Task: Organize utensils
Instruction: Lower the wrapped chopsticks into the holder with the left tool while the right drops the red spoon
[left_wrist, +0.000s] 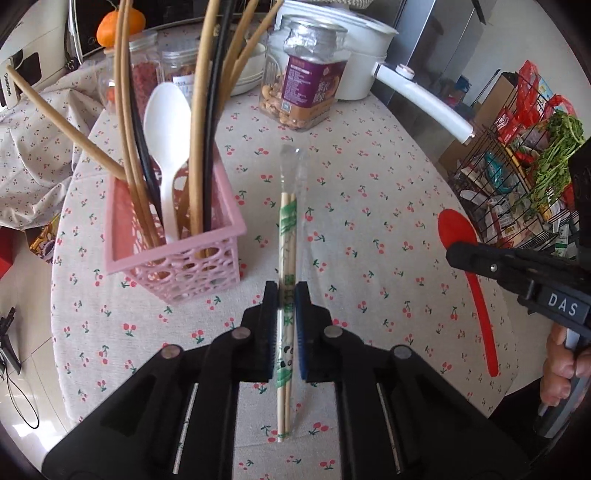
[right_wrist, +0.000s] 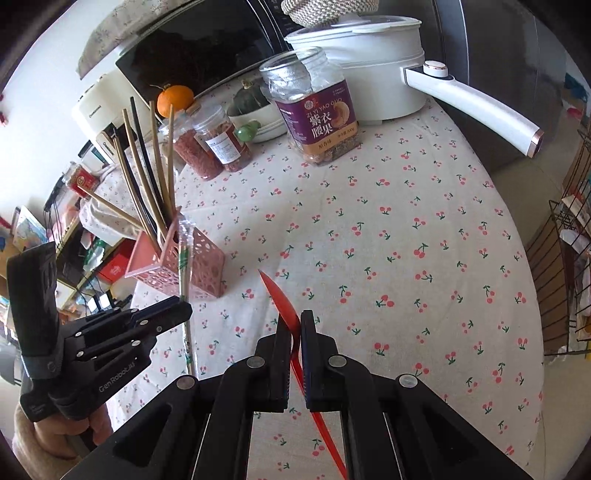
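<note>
Both tools loaded. We have the left gripper (left_wrist: 286, 295) clamped on a pair of wrapped chopsticks (left_wrist: 287, 236), sleeve running straight ahead toward 12 o'clock in the left wrist view. The right gripper (right_wrist: 294, 325) is pinched on the handle of the red spoon (right_wrist: 282, 299); the bowl points away toward 11 o'clock in its own view.

The pink basket (left_wrist: 177, 254) stands on the cherry-print tablecloth (left_wrist: 369, 206), at about 10 o'clock from the left fingertips. It already holds loose chopsticks and a white spoon (left_wrist: 168, 122).

We judge the step as carrying: both items gripped, neither in the basket yet. Whether either is clear of the cloth, we cannot tell.

Next move, as we read it: bring each item over the basket's open top, tip it more upright, and lower it into a gap among the standing sticks. One hand at a time seems wise; the opening is crowded, and the tall sticks lean outward.
</note>
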